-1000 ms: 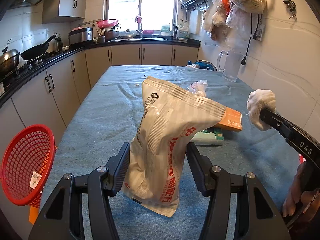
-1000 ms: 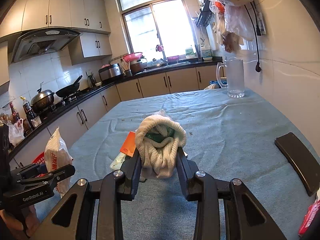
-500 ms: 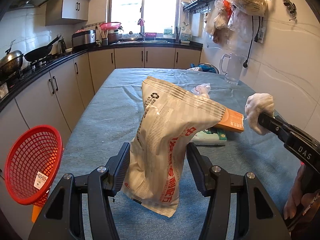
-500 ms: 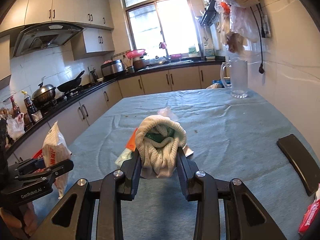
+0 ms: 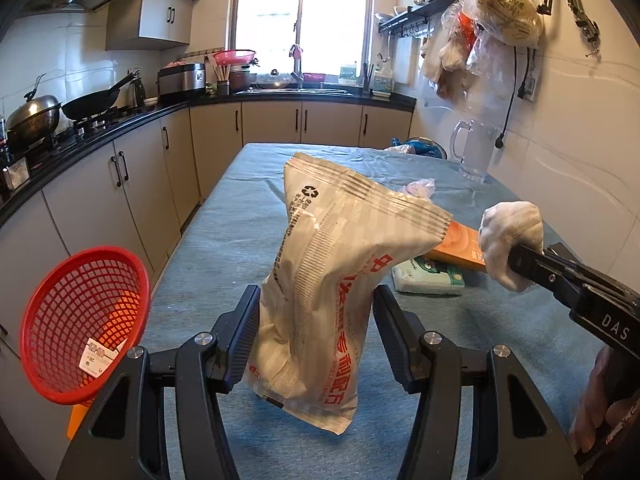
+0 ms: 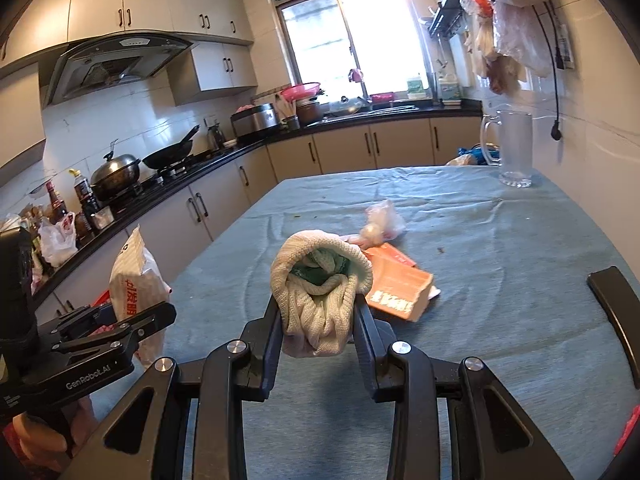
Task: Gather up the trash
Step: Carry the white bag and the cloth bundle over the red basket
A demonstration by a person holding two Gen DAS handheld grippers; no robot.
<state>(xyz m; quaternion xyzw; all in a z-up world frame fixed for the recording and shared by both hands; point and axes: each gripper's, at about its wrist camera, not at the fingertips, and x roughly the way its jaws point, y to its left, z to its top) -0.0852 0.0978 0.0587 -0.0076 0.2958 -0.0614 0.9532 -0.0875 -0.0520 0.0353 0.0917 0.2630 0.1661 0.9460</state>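
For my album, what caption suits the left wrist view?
Left gripper holding a snack bag above the table, red basket waiting alongside.

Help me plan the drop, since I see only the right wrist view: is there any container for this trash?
Observer: Yes. A red plastic mesh basket sits past the left edge of the blue-covered table, its mouth tilted toward the table.
Operator: Anything in it?
Observer: A white label shows on its mesh. I see no trash inside.
Operator: What lies by the orange cardboard box?
Observer: A white-and-green soft packet lies against its near side.
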